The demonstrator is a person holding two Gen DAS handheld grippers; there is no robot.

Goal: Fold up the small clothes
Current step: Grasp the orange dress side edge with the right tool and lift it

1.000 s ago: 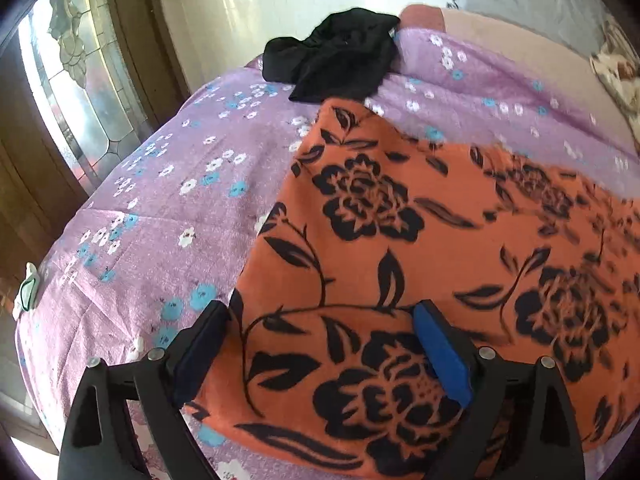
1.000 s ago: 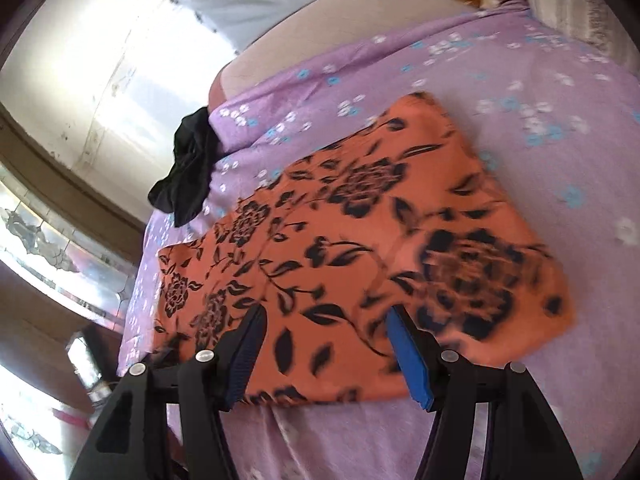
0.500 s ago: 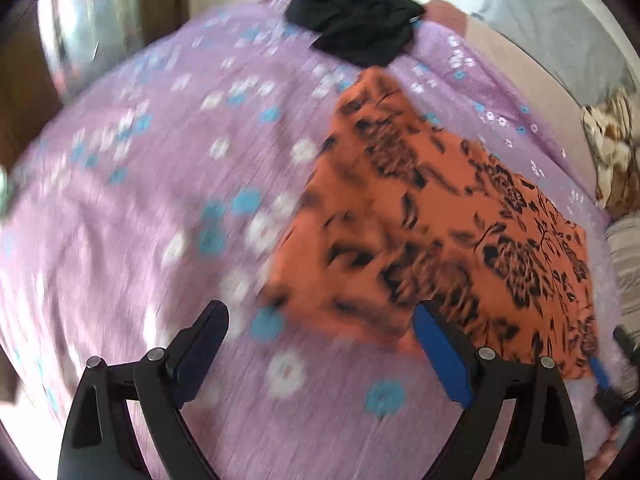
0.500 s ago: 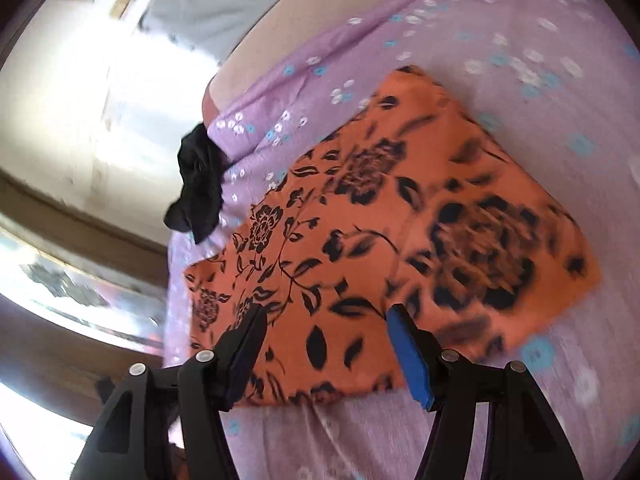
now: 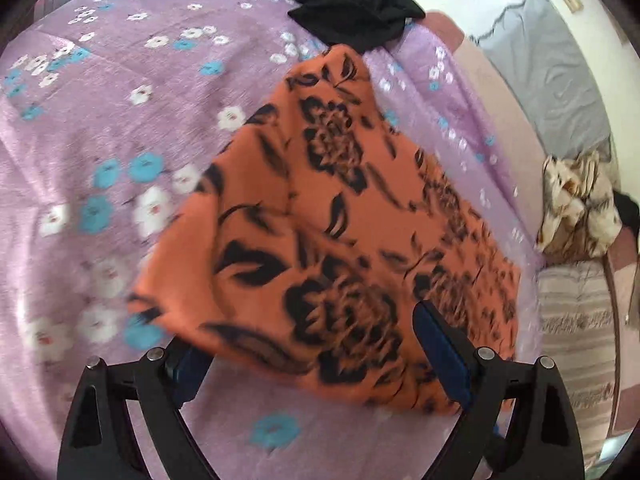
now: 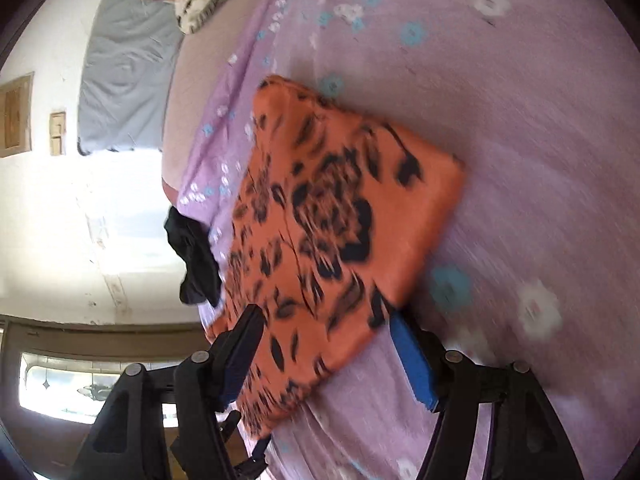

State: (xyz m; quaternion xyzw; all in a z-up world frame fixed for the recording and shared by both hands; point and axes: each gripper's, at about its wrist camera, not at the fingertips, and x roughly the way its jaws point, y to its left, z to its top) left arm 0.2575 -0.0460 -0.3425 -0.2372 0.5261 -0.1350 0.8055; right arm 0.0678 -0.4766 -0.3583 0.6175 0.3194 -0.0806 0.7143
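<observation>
An orange cloth with black flowers (image 5: 328, 216) lies folded flat on the purple flowered bedsheet (image 5: 100, 100); it also shows in the right wrist view (image 6: 328, 240). My left gripper (image 5: 312, 360) is open, its fingers either side of the cloth's near edge. My right gripper (image 6: 328, 356) is open too, its fingers straddling the cloth's near edge. Neither holds the cloth. Both views are blurred by motion.
A crumpled black garment (image 5: 352, 4) lies at the far end of the bed, also seen in the right wrist view (image 6: 196, 256). A patterned beige cloth (image 5: 576, 204) and a striped pillow (image 5: 576, 328) lie to the right. A grey sheet (image 6: 124, 68) hangs on the wall.
Both grippers have swung round and tilted. The left one pulled back off the cloth, then came in again over its near edge. The cloth stays flat.
</observation>
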